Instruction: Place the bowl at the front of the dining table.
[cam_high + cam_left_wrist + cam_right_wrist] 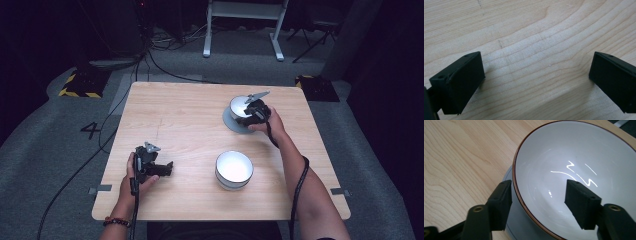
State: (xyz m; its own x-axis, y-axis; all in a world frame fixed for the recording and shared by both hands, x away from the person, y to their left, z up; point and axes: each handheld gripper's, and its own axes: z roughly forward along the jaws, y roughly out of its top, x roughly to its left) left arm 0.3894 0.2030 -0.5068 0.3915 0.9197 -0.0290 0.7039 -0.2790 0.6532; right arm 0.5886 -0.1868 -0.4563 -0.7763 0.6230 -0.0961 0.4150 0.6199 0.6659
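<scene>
Right claw (537,202) stood partly open astride the rim of the bowl (574,170), pads off it; the bowl sat on a grey saucer (231,121) at the desk's (190,115) far right. Best to lift straight clear without nudging it. Left claw (534,82) rested wide open, holding nothing.

Far bowl (239,106) half hidden under the right claw (248,111), its near rim cut off in the right gripper view, plate (231,121) beneath mostly covered
</scene>
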